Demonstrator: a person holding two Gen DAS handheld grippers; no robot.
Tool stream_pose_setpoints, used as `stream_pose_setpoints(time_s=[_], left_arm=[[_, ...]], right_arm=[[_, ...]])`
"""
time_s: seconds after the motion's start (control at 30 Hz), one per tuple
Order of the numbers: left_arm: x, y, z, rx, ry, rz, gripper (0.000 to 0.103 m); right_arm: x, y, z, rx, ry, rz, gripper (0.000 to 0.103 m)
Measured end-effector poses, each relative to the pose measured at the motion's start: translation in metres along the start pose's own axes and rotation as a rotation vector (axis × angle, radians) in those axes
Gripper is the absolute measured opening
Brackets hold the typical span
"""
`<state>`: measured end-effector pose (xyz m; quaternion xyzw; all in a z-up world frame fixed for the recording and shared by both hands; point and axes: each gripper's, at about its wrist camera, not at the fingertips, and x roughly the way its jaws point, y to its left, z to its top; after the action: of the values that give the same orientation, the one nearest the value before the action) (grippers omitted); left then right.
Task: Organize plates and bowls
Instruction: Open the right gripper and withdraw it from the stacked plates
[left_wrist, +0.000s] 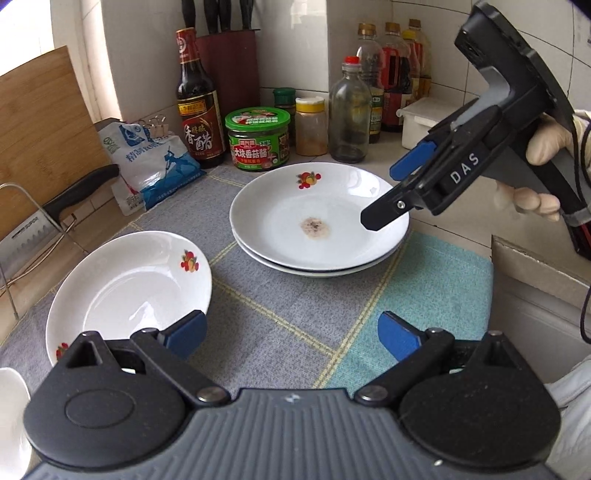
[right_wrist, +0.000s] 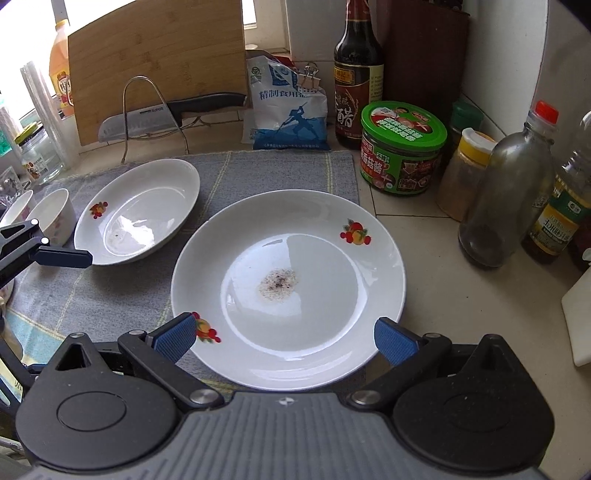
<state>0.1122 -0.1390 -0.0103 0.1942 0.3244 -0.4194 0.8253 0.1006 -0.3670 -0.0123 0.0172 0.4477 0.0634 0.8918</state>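
Note:
A white plate with a brown stain (left_wrist: 317, 221) (right_wrist: 288, 280) sits on top of a second plate (left_wrist: 325, 271) on the checked cloth. A single white fruit-print plate (left_wrist: 129, 291) (right_wrist: 140, 210) lies to its left. My left gripper (left_wrist: 291, 334) is open and empty, low over the cloth between the plates. My right gripper (right_wrist: 286, 338) (left_wrist: 384, 195) is open, hovering over the near rim of the stained plate. Two small white bowls (right_wrist: 51, 214) stand at the far left in the right wrist view.
Sauce bottles (left_wrist: 199, 99), a green-lidded jar (left_wrist: 258, 138), a spice jar (left_wrist: 311, 125) and a clear bottle (left_wrist: 349, 114) line the back wall. A salt bag (left_wrist: 155, 162), a cleaver on a wire rack (right_wrist: 166, 114) and a cutting board (right_wrist: 155, 55) stand at the left.

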Motion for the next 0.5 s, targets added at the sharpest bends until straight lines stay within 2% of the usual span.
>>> stream_pose_setpoints(time_s=[0.1, 0.23, 0.37, 0.5], left_arm=[[-0.011, 0.001, -0.008, -0.029, 0.003, 0.028, 0.099], [-0.028, 0.007, -0.023, -0.085, 0.003, 0.066, 0.099], [-0.046, 0.015, -0.038, -0.136, -0.01, 0.109, 0.099], [-0.06, 0.023, -0.05, -0.157, -0.01, 0.157, 0.099]], right_arm=[[-0.008, 0.019, -0.005, 0.003, -0.039, -0.006, 0.103], [-0.014, 0.05, -0.01, -0.015, -0.076, -0.06, 0.103], [-0.018, 0.076, -0.011, 0.0, -0.106, -0.035, 0.103], [-0.022, 0.107, -0.013, -0.041, -0.125, -0.043, 0.103]])
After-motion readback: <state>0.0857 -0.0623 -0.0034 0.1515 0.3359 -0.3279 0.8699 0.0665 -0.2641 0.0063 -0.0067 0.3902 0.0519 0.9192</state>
